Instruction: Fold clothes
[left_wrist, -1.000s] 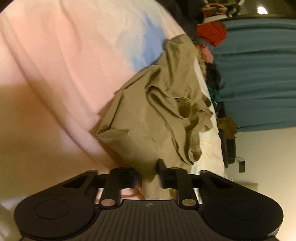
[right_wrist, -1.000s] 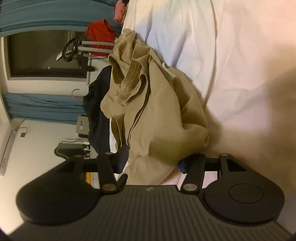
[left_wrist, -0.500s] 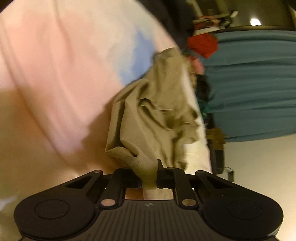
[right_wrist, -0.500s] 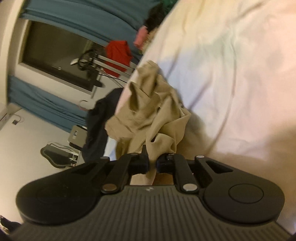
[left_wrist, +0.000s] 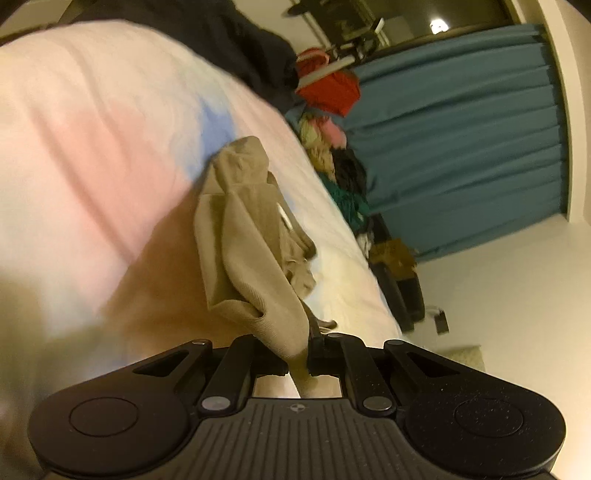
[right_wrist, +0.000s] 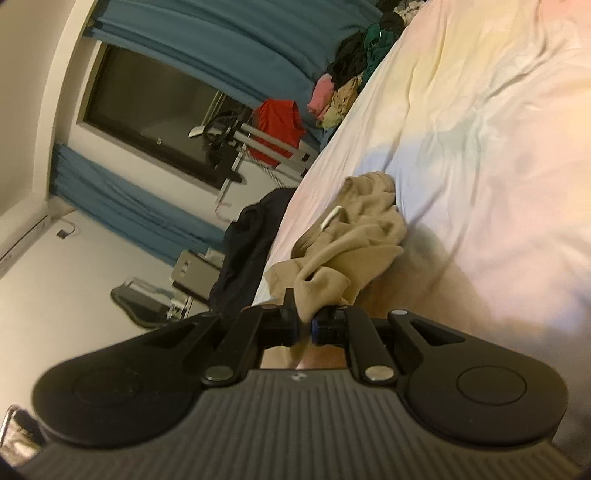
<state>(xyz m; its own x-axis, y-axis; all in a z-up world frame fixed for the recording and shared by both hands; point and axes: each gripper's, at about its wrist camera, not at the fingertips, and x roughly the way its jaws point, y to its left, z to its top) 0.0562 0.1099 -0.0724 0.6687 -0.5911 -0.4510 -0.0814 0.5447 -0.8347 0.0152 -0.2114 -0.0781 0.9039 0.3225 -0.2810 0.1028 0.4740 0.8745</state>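
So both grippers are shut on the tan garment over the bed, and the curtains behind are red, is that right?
Not quite. The curtains are teal blue, as the left wrist view shows; only a garment hanging near them is red. The rest holds: the left gripper and the right gripper are each shut on the tan garment over the bed.

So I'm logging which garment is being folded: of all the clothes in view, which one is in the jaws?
The tan garment on the bed, pinched by both the left gripper and right gripper; the red, dark and pink clothes lie untouched beyond it.
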